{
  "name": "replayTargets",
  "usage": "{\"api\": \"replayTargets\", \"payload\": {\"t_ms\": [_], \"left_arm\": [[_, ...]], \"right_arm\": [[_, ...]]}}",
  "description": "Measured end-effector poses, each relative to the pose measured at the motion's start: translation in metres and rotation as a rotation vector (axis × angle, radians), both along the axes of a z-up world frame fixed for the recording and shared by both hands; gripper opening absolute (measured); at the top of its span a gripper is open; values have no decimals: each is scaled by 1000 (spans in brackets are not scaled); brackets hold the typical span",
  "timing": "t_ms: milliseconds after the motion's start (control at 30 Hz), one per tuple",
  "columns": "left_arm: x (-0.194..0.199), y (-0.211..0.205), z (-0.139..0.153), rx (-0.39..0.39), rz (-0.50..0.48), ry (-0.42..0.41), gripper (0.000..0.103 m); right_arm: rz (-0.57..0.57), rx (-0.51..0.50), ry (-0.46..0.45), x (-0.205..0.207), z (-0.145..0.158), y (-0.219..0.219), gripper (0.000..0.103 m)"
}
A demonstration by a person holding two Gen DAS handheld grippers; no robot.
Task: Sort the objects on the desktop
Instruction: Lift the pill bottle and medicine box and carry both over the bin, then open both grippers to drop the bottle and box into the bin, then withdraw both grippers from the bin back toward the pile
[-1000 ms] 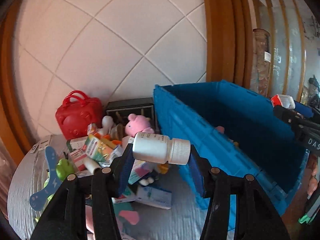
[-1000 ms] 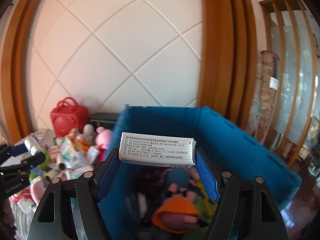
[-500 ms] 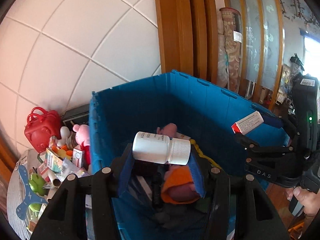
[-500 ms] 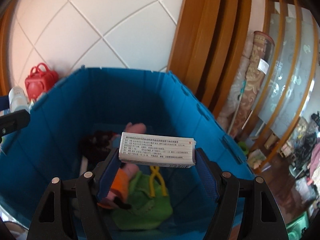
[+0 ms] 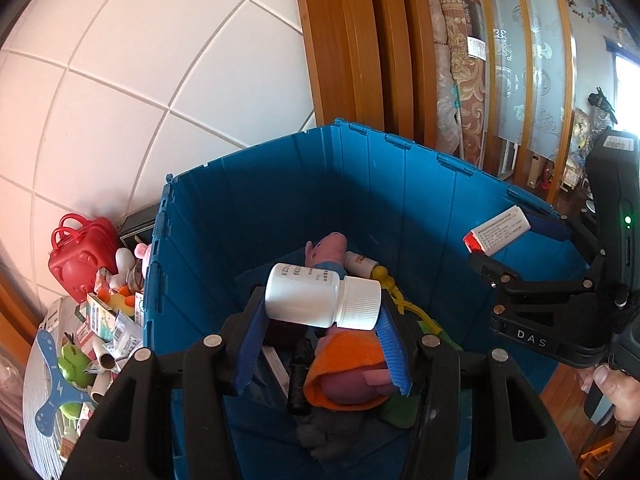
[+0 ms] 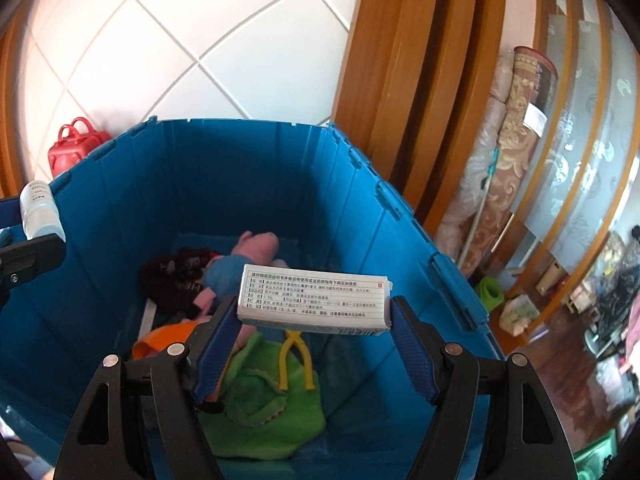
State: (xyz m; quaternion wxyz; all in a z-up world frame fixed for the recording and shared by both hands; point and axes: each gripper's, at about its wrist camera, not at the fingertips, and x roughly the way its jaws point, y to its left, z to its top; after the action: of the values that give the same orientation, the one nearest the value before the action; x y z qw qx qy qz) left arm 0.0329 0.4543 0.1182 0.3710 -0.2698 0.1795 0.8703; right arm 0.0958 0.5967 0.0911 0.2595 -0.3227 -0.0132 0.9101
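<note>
My left gripper is shut on a white pill bottle lying sideways between its blue pads, held above the open blue crate. My right gripper is shut on a white medicine box with printed text, also over the crate. In the left wrist view the right gripper shows at the right with its box. The bottle appears at the left edge of the right wrist view. Inside the crate lie a pink and blue plush, a green plush and an orange one.
Left of the crate a grey surface holds a red toy bag, small boxes and toys. A tiled wall and a wooden frame stand behind. Rolled rugs lean at the right. A hand grips the right tool.
Both grippers have swung rightward from beside the toy pile to above the crate's inside, each still holding its item. The crate's contents now lie below them.
</note>
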Motion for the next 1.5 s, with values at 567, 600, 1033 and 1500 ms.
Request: {"api": "replayTargets", "payload": {"t_ms": [567,600,1033,1500], "left_arm": [[-5,-13,2,49,38,-19,84],[-5,-17,3,60,40,-18,88],[-27,-142,31,219,169,93,96],[-124,-369,-21,114,511,104,96]], "right_arm": [[-23,-34,87,13,14,0,103],[-26,-34,94,14,16,-2,103],[75,-55,311,17,74,-92,103],[282,-117,362,-64,87,-253,103]]}}
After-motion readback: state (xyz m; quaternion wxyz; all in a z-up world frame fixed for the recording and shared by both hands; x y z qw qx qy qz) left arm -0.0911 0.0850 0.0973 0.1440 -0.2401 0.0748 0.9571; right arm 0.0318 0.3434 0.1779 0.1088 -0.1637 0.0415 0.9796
